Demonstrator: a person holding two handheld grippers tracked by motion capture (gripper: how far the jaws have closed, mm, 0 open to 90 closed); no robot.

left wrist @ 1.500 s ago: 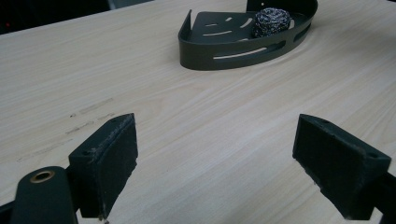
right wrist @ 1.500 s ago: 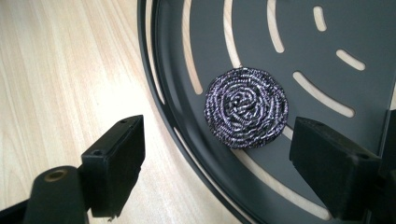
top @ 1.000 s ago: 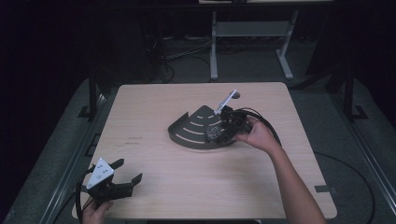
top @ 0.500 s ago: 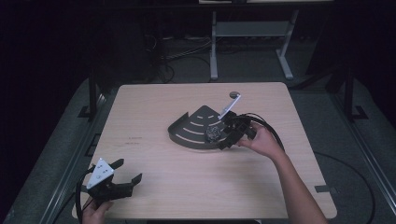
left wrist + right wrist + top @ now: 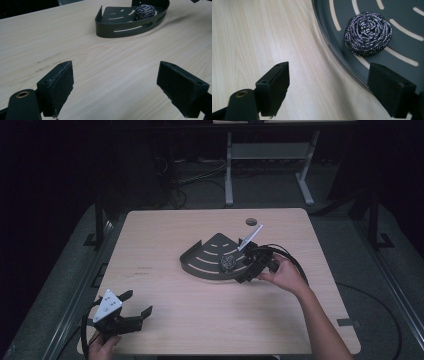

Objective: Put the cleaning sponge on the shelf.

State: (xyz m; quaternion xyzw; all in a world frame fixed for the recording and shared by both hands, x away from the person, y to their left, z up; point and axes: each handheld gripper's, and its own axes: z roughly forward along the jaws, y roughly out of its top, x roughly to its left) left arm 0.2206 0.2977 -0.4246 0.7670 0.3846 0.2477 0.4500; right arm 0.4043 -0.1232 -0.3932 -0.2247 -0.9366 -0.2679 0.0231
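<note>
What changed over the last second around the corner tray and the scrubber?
The right gripper has drawn back a little toward the person from the tray's curved rim, its jaws open and empty. The steel scrubber stays in the dark corner tray, already released a second ago. The tray, the left gripper near the table's front-left corner and the white strip stayed put.

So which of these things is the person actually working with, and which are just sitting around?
In the job:
- steel scourer, lying in the tray
- dark slotted corner tray
- right gripper, open at the tray's curved rim

Lying about:
- left gripper, open, resting near the table's front corner
- wooden table
- metal stand legs on the floor beyond the table
</note>
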